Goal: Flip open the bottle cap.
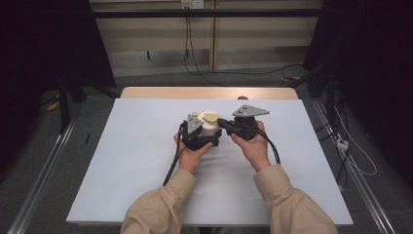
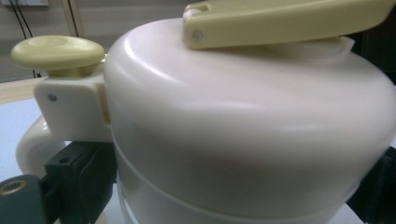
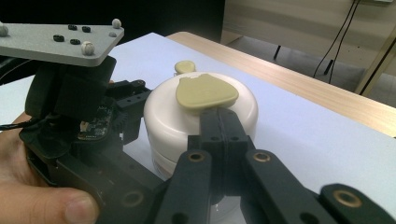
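Cream plastic jug (image 1: pixel 209 127), a squat round pot with a domed lid, sits near the middle of the pale blue table mat (image 1: pixel 131 161), between both hands. Left gripper (image 1: pixel 197 136) hugs the jug body from the person's side: in the left gripper view the white wall (image 2: pixel 243 140) bulges right up against the lens, one black jaw shows at lower left just under the handle (image 2: pixel 32 144), and another dark edge sits at the far right, so the jaws are spread round the body and bracing it. Whether they actually press the wall, can't tell. Right gripper (image 3: pixel 218 122) comes in from the right with its jaws pressed together into one narrow tip, touching the edge of the yellow-green flap (image 3: pixel 205 92) on the lid top; no sign that anything is pinched between them. Small mushroom-shaped knob (image 2: pixel 58 52) stands at the hinge block above the handle, apart from both grippers. Step in hand, as I read it: steadying the jug while the closed right tip works the lid flap, probably prying or pushing it open. Next move likely calls for getting the tip under the flap's rim and levering up gently while the left side holds firm, or the jug will skid on the mat.
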{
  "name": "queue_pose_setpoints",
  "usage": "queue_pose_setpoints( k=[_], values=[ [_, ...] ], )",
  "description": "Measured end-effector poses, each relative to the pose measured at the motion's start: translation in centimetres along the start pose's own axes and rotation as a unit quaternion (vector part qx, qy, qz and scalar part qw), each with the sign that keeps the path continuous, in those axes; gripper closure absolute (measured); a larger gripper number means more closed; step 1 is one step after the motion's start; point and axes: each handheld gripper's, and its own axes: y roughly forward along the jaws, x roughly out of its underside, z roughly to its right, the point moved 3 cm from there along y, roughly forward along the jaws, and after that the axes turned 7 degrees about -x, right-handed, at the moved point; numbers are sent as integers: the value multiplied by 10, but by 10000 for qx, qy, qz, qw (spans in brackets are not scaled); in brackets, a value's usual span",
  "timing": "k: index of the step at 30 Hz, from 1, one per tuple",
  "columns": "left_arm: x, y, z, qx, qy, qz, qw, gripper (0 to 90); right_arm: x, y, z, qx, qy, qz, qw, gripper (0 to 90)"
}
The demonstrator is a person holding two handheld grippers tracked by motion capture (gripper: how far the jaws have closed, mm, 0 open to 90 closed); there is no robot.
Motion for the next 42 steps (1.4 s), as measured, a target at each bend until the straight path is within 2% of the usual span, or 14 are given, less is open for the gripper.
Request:
queue_pose_setpoints(
  k=[42],
  values=[
    [0,0,0,-27,-7,-15,10000,53,-11,2,-3,0,-38,109,9999,900]
  ],
)
